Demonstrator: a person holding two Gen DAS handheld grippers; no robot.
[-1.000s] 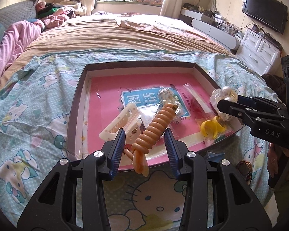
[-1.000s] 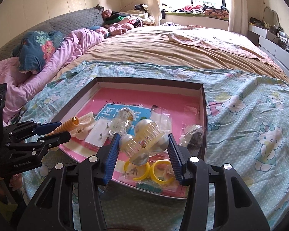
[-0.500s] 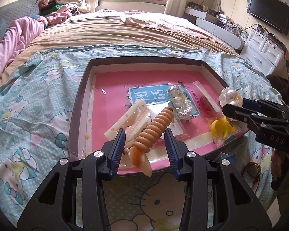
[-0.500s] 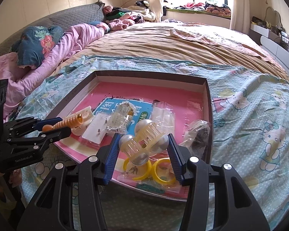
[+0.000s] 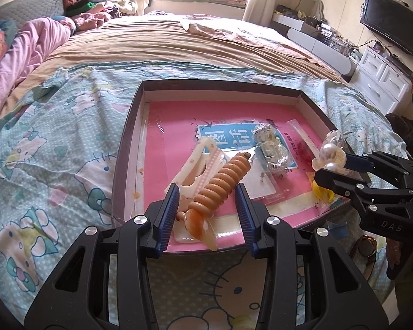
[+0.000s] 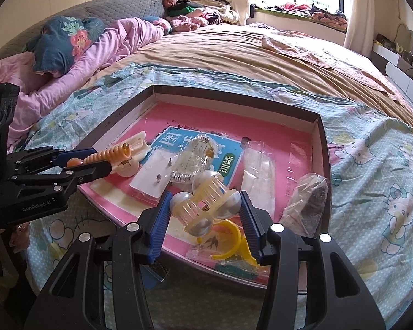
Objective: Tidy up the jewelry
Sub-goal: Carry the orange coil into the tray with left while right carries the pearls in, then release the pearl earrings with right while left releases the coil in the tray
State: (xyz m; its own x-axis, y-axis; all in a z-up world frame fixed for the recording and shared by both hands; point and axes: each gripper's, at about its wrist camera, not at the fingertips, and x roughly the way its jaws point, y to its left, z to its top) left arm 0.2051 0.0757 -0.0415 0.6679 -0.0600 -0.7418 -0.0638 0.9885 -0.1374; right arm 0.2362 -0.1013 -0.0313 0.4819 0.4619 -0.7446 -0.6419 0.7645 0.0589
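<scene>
Your left gripper [image 5: 206,200] is still squeezing the orange ridged hair clip [image 5: 220,184], holding it up over the near edge of the pink-lined tray [image 5: 129,126], and the tray is now looking a bit closer than a second ago. Your right gripper [image 6: 203,209] is still clamped on the clear clip with pearl balls [image 6: 205,203] and is sliding slightly across the tray's near right corner, above the yellow rings [image 6: 231,243]. Both grippers are pointing slantwise down at the bed.
</scene>
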